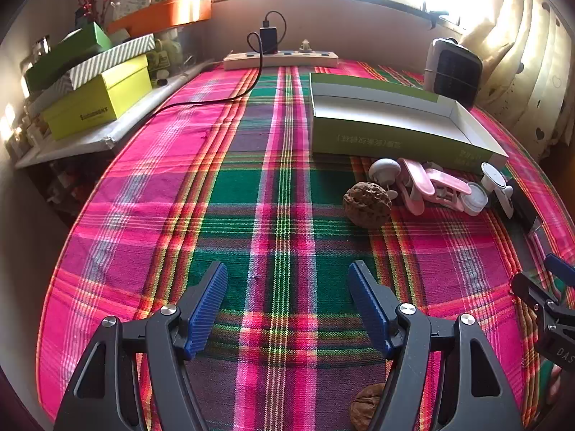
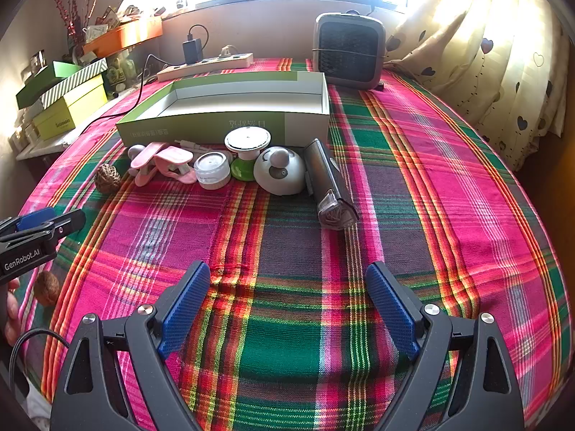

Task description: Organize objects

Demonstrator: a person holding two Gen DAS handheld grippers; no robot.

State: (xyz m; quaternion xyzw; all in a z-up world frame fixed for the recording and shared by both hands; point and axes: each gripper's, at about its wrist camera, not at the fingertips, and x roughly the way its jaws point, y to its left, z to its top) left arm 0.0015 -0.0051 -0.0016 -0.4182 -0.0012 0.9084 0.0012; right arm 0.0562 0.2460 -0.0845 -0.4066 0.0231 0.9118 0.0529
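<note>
An open green and white box (image 2: pixel 222 122) (image 1: pixel 395 133) lies on the plaid tablecloth (image 2: pixel 287 251). In front of it sits a row of small things: a rough walnut (image 2: pixel 107 178) (image 1: pixel 367 205), pink clips (image 2: pixel 163 165) (image 1: pixel 431 186), a white jar (image 2: pixel 212 170), a white-topped piece on a green base (image 2: pixel 246 151), a grey dome (image 2: pixel 280 176) and a dark trimmer (image 2: pixel 329 186). A second walnut (image 1: pixel 364 407) (image 2: pixel 46 287) lies near the front. My left gripper (image 1: pixel 287 298) and my right gripper (image 2: pixel 287 296) both hang open over bare cloth, holding nothing.
A small heater (image 2: pixel 348 50) and a power strip (image 2: pixel 205 66) with a charger stand at the table's far edge. Stacked green and yellow boxes (image 1: pixel 86 86) sit on a side shelf at the left. Curtains (image 2: pixel 485 54) hang at the right.
</note>
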